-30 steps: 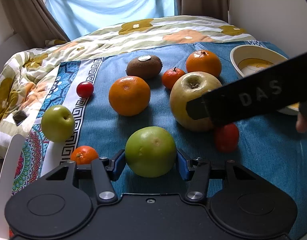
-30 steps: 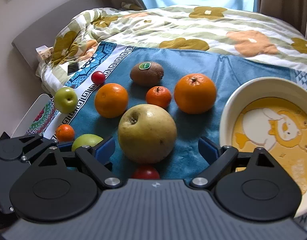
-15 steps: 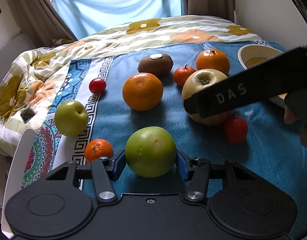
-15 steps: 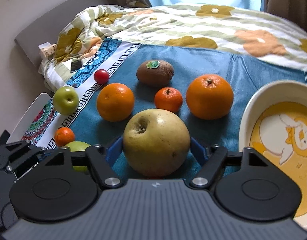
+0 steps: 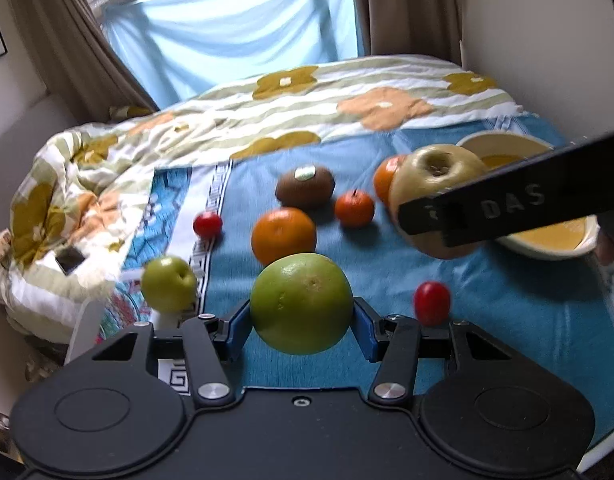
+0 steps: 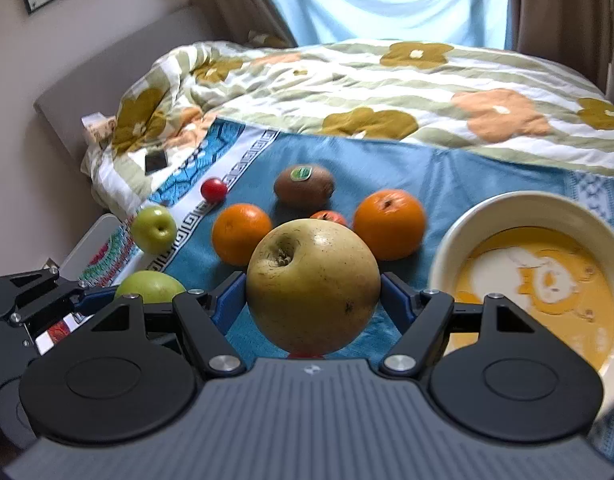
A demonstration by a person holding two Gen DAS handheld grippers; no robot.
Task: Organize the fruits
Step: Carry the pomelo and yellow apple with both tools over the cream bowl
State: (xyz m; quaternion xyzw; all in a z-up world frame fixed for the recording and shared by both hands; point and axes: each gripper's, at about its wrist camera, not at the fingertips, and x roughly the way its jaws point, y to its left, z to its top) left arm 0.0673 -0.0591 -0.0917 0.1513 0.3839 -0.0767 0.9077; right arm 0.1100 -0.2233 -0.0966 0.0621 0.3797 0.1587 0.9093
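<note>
My left gripper (image 5: 302, 326) is shut on a large green citrus fruit (image 5: 301, 303) and holds it above the blue cloth (image 5: 487, 320). My right gripper (image 6: 313, 300) is shut on a big yellow-brown pear (image 6: 313, 286), lifted off the cloth; it also shows in the left wrist view (image 5: 431, 184). Left on the cloth are two oranges (image 6: 389, 224) (image 6: 241, 234), a kiwi (image 6: 303, 186), a small mandarin (image 5: 354, 209), a small green apple (image 6: 153, 229) and two red tomatoes (image 6: 213, 189) (image 5: 432, 303). A cream bowl (image 6: 487, 212) with a duck picture stands at the right.
The cloth lies on a bed with a flowered quilt (image 6: 387, 88) behind the fruit. A dark phone-like object (image 6: 155, 160) lies on the quilt at left. A white board edge (image 5: 81, 332) stands at the bed's left. Curtains and a window are beyond.
My right gripper closed on the pear and lifted it off the cloth. My left gripper rose with the green citrus; the mandarin by it dropped out of view.
</note>
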